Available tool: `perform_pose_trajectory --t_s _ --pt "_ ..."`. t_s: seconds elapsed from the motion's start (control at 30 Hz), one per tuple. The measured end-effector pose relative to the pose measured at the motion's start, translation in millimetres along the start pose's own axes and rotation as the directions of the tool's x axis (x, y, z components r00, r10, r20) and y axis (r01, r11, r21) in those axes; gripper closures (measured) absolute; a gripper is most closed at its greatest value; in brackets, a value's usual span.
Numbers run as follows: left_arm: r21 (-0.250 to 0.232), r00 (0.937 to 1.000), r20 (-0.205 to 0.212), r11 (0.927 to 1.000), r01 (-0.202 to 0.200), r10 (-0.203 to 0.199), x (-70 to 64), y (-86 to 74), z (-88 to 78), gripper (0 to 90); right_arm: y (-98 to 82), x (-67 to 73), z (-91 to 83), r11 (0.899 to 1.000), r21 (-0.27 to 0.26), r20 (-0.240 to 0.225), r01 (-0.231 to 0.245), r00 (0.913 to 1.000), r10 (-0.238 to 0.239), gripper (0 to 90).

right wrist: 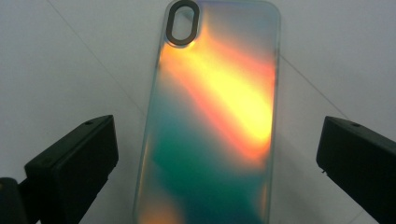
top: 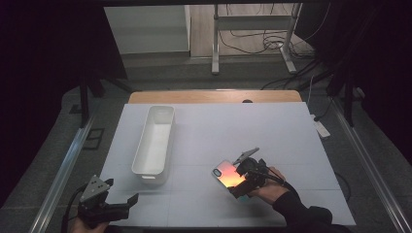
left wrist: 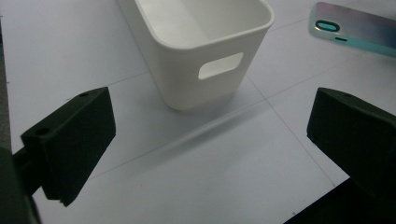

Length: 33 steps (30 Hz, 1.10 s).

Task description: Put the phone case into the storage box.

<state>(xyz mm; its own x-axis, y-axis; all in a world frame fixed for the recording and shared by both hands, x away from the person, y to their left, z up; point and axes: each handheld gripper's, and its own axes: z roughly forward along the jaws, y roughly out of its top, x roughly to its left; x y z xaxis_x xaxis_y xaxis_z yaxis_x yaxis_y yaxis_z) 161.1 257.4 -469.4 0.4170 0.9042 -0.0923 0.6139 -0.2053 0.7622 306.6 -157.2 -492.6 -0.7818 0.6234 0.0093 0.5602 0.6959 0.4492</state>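
The right gripper (top: 241, 175) hangs over the phone case (right wrist: 212, 121), its 2 jaws spread wide with 1 on each long side of the case and neither touching it; the case lies flat on the counter (top: 272, 136), back up, camera cut-out at the end farthest ahead of the gripper. The left gripper (top: 112, 203) is also wide and holds nothing; the white bin (left wrist: 196, 51) stands just ahead of it, with the case beyond and off to its right side.

The work in hand looks like picking up the case, likely for the bin; several things could spoil that. The case is thin and lies flush on the counter, so jaws that close too high could skid over its rounded edges and shut on nothing; jaws driven too low could jam against the counter and shove the case away. Its glossy shell looks slippery, so a light pinch across the long sides could let it swing or drop once lifted; a hard pinch could bow the flexible shell until it springs out. Closing off-centre, nearer 1 end, could tip the case as it rises; the tilt might then catch the bin's rim.
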Motion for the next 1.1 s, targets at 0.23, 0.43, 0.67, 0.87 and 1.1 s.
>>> perform_pose_trajectory --t_s 0.23,0.43,0.67,0.87,1.1 --pt "-0.001 1.0000 0.000 1.0000 0.000 0.000 0.0 0.0 0.0 1.8 -3.6 0.5 12.1 0.999 0.034 -0.009 0.005 0.9999 -0.005 0.0" --pt "-0.001 1.0000 0.000 1.0000 -0.001 0.001 0.0 -0.1 0.0 1.8 -5.8 2.0 20.9 0.997 0.074 0.016 0.025 0.9995 -0.026 0.0" --pt "0.000 1.0000 -0.001 1.0000 -0.003 0.003 -0.3 0.0 0.0 1.8 -7.0 1.9 23.9 0.995 0.086 0.033 0.041 0.9985 -0.044 0.0" --pt "0.001 1.0000 -0.001 1.0000 -0.003 0.003 -0.3 0.1 0.0 1.8 -8.6 -2.3 16.5 0.995 0.067 0.004 0.067 0.9977 -0.068 16.1" --pt "0.003 1.0000 -0.004 1.0000 -0.005 0.005 -0.6 0.2 0.3 1.7 -7.6 -2.2 15.8 0.995 0.077 0.007 0.069 0.9975 -0.070 16.8"
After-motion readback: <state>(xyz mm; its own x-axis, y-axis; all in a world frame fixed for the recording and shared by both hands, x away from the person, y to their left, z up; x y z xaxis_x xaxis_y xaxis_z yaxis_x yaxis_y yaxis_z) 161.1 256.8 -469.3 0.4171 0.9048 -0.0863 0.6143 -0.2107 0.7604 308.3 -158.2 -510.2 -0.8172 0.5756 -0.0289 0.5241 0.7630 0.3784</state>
